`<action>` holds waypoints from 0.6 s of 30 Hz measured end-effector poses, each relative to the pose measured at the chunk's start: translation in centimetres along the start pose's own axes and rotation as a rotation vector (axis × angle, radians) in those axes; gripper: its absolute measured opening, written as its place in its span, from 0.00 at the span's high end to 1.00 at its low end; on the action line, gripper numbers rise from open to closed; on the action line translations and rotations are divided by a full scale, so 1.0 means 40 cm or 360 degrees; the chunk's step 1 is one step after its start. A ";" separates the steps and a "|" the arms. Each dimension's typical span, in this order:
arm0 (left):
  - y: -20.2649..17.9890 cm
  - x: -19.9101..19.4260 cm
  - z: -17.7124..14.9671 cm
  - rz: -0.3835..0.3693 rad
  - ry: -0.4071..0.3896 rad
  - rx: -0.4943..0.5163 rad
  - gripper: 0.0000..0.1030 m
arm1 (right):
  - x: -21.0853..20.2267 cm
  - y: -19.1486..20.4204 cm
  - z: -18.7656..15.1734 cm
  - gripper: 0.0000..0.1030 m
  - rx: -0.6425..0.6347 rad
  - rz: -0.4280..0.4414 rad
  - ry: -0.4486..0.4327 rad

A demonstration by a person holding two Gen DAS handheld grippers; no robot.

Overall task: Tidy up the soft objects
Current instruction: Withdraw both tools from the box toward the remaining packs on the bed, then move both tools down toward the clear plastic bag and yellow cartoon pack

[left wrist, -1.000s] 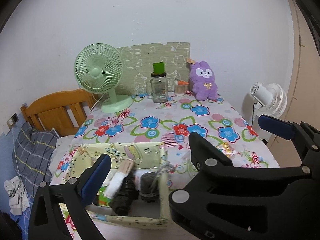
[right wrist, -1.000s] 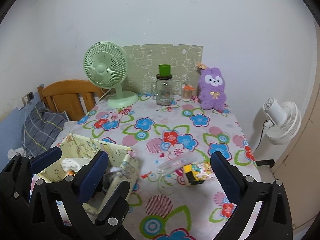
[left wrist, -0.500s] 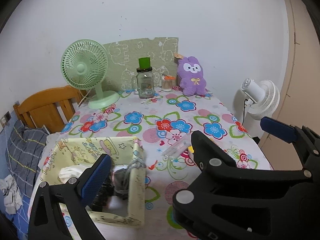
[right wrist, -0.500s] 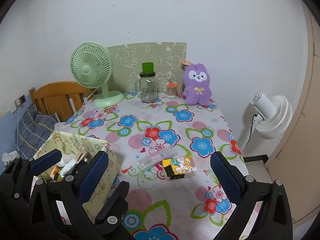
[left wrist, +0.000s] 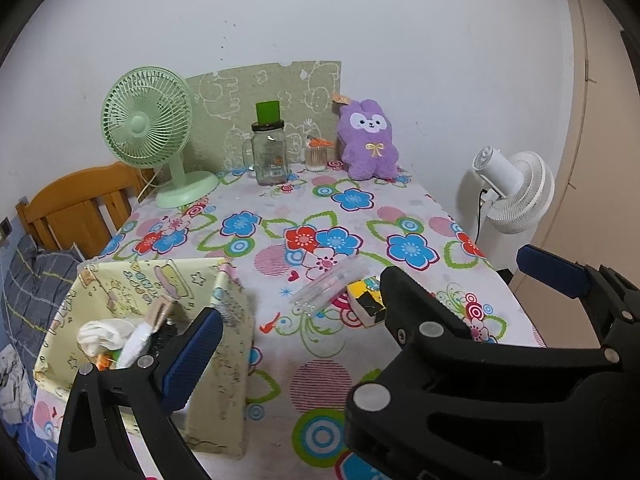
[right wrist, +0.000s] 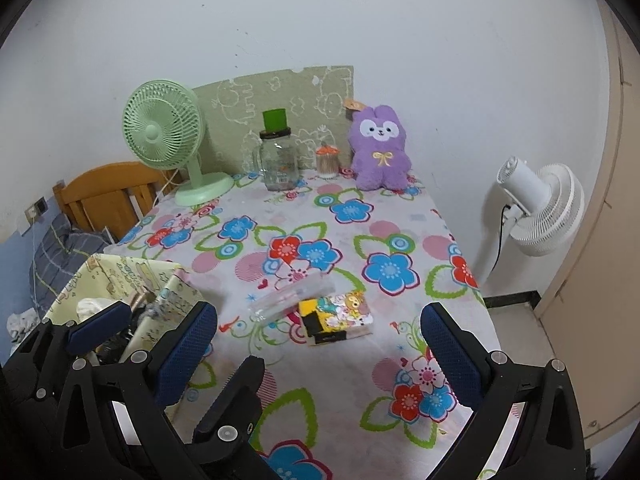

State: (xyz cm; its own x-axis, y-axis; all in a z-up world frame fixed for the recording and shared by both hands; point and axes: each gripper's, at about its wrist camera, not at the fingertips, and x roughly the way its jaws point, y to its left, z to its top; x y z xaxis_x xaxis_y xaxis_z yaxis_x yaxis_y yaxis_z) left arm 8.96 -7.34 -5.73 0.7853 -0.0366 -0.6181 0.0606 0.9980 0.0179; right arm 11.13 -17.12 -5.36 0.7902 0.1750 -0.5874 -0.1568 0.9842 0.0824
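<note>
A yellow fabric bin (left wrist: 160,292) (right wrist: 116,276) stands at the table's near left corner and holds a white cloth (left wrist: 100,334), dark items and a clip. A purple plush rabbit (left wrist: 370,144) (right wrist: 380,148) sits against the far wall. A colourful tissue pack (right wrist: 338,316) (left wrist: 366,300) and a clear plastic case (right wrist: 290,298) (left wrist: 330,286) lie mid-table. My left gripper (left wrist: 372,316) is open and empty, low at the near edge beside the bin. My right gripper (right wrist: 320,344) is open and empty, just in front of the tissue pack.
A green desk fan (left wrist: 150,128), a glass jar with a green lid (left wrist: 270,152) and a small toothpick jar (left wrist: 316,154) stand at the back. A white floor fan (right wrist: 536,204) is right of the table. A wooden chair (left wrist: 76,204) is on the left.
Both grippers have pulled back and swung right. The bin now sits further left in both views, and the tissue pack and clear case show more centrally. Both grippers stay open.
</note>
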 end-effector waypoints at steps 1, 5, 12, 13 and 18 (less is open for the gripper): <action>-0.006 0.006 -0.001 0.0000 0.0006 -0.0002 0.02 | 0.006 -0.007 -0.003 0.00 0.0005 -0.0005 0.0005; -0.025 0.036 -0.008 -0.0001 0.0033 -0.0006 0.02 | 0.030 -0.034 -0.011 0.00 0.0010 -0.0020 0.0031; -0.052 0.088 -0.010 0.0015 0.0082 0.0015 0.02 | 0.083 -0.070 -0.020 0.00 0.0014 -0.0029 0.0073; -0.054 0.093 -0.010 0.0019 0.0085 0.0018 0.02 | 0.090 -0.073 -0.020 0.00 0.0015 -0.0024 0.0079; -0.059 0.134 -0.012 0.0030 0.0135 0.0018 0.03 | 0.130 -0.084 -0.023 0.00 0.0004 -0.0013 0.0108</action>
State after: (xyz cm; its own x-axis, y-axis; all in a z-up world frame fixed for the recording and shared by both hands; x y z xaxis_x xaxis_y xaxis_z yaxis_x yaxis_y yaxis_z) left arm 12.73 -9.85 -9.47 0.7315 -0.0131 -0.6817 0.0539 0.9978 0.0387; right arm 15.22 -19.53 -9.43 0.7493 0.1646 -0.6414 -0.1488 0.9857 0.0792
